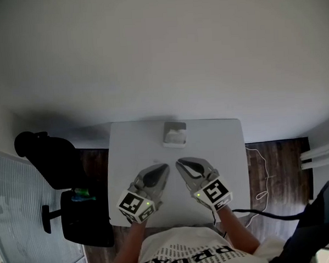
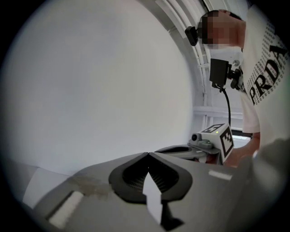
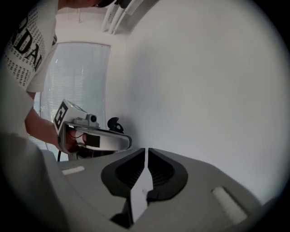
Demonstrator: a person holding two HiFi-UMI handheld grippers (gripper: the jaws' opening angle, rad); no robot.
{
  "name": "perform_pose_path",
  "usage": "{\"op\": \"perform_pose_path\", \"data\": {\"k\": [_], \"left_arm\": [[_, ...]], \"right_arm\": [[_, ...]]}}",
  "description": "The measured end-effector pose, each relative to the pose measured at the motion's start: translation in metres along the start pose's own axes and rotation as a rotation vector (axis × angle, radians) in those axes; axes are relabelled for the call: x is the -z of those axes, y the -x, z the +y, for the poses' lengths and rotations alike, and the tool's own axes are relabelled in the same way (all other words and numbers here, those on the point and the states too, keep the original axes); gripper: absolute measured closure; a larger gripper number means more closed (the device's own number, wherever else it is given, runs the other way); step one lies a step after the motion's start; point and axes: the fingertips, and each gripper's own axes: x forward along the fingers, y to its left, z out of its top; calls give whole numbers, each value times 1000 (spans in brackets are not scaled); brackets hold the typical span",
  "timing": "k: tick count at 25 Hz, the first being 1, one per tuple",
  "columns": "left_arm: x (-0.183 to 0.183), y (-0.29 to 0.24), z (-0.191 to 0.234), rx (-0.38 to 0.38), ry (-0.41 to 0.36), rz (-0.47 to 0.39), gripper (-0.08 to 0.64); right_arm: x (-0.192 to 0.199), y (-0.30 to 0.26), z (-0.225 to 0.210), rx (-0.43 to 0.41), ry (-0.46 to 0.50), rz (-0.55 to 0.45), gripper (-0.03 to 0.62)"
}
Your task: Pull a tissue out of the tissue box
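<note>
The tissue box [image 1: 174,135], white-grey with a tissue showing at its top, stands at the far middle of the white table [image 1: 127,152] in the head view. My left gripper [image 1: 166,166] and right gripper [image 1: 179,162] hover side by side over the table's near half, tips angled toward each other, short of the box. Both are shut with nothing between the jaws. In the left gripper view my left gripper [image 2: 147,154] has its jaws together against a white wall, with the right gripper [image 2: 181,149] beyond. In the right gripper view my right gripper [image 3: 146,150] is shut too. Neither gripper view shows the box.
A black office chair [image 1: 65,185] stands left of the table. On the wooden floor to the right lies a white cable [image 1: 261,175], with a dark object [image 1: 323,213] at the lower right corner. A window blind [image 3: 77,81] appears behind the left gripper [image 3: 90,133].
</note>
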Motion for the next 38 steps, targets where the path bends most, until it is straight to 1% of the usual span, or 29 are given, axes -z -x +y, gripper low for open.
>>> {"op": "perform_pose_path", "data": {"k": [2,7,13,15,17,20,26,29,34,38], "left_arm": [[5,-9,7,-1,11,16,569],[20,-29,29,4,31,58,569],[44,-48,61,3,66,99,569],[53,-51,69,0,86,119,569],[62,-56,79,-3,105,134,569],[73,-65,92,-2,127,140,569],[88,-77,109,-9,166,139,569],[94,-78,116,-13,183,140,569],[110,-77,125,-24,208,155,569],[118,-78,128,-27,219,161,569]], "right_arm": [[8,-8,-9,-4,-14,11,574],[34,-34,-32,-12,-33,66,518],[69,-71,-59,-14,-17,149,512],[82,-79,-67,-14,-22,180,494],[94,-86,-75,-12,-25,206,492],[112,-95,-86,0,-12,251,488],[143,-114,-103,27,-51,287,462],[158,-125,-109,26,-21,329,449],[184,-139,-116,20,77,419,434],[198,-146,-119,14,98,453,423]]}}
